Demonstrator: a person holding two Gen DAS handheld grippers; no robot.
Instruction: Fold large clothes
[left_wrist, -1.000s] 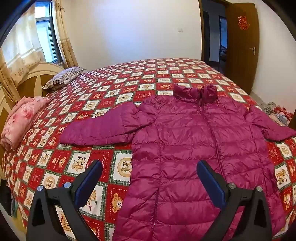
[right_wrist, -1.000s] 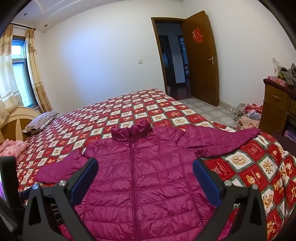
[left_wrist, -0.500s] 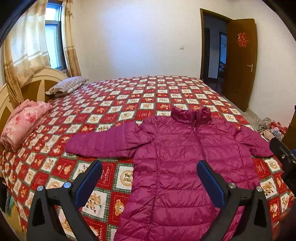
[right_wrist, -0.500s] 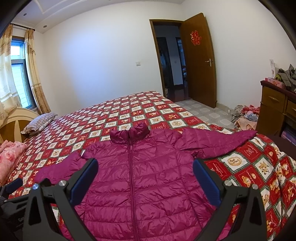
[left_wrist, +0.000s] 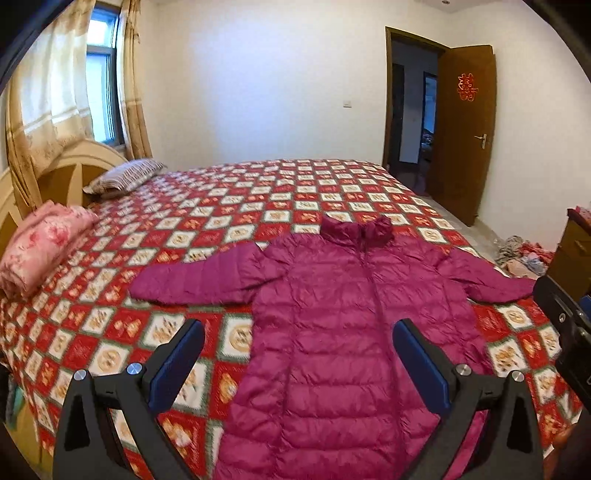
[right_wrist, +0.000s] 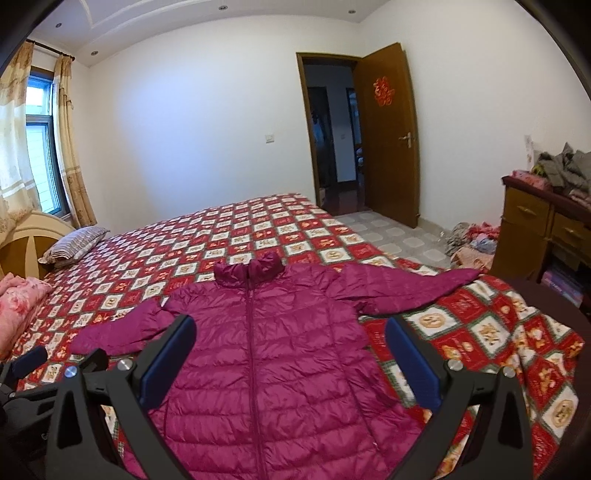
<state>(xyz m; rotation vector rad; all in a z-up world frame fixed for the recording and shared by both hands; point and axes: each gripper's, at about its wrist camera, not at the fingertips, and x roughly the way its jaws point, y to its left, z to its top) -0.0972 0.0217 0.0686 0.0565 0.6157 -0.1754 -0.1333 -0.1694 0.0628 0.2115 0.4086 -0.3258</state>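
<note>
Jaws stand wide apart on both the left gripper (left_wrist: 297, 363) and right gripper (right_wrist: 290, 360), empty, hovering over the hem of the magenta puffer jacket (left_wrist: 351, 325) spread flat on the bed (left_wrist: 229, 206); pinch each sleeve near the cuff, then fold inward toward the zip

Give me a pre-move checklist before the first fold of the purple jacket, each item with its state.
1. Jacket lies flat, front up, zipped: ok.
2. Both sleeves spread out, sleeve on the window side and sleeve on the door side: ok.
3. Left tool open and holding nothing: ok.
4. Right tool open and holding nothing: ok.
5. Bedspread beyond the collar bare for folding: ok.
6. Hem edge near the tools lies flat: cannot tell, hidden below the frame.
</note>
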